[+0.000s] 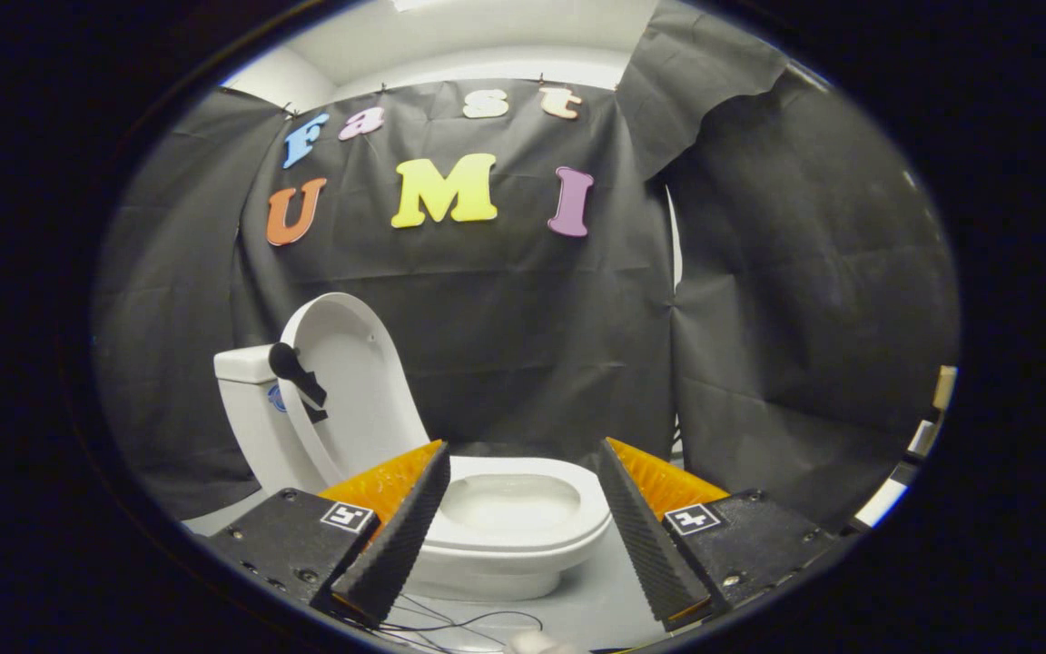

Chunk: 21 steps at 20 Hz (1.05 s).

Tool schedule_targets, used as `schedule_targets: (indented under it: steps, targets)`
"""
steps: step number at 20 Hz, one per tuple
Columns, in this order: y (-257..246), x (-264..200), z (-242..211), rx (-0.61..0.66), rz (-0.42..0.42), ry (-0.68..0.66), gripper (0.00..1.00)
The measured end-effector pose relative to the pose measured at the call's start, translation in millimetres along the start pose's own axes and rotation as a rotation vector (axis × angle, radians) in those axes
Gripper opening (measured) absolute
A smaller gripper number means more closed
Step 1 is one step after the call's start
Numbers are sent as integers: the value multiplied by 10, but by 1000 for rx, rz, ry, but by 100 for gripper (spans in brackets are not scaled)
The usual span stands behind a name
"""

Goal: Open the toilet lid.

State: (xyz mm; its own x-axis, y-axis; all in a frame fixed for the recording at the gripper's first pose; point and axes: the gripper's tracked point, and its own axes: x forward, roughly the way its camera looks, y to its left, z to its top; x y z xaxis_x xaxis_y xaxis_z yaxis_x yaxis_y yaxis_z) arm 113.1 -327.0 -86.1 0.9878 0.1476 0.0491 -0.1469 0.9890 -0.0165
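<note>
A small white toilet stands on the pale floor just beyond my fingers. Its lid is raised, standing nearly upright and leaning back toward the tank. A dark handle piece sticks out from the lid's edge. The seat ring lies flat and the bowl shows between my fingers. My gripper is open, fingers wide apart with nothing between them, held back from the toilet without touching it.
Black cloth walls close in behind and to the right of the toilet. Thin dark cables lie on the floor below the bowl. Some light-coloured objects sit at the far right past the cloth.
</note>
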Motion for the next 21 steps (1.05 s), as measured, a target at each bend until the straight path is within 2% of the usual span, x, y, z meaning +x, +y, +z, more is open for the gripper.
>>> schedule_targets:
  steps: [21]
  targets:
    - [-35,-13,-55,14,-11,17,100]
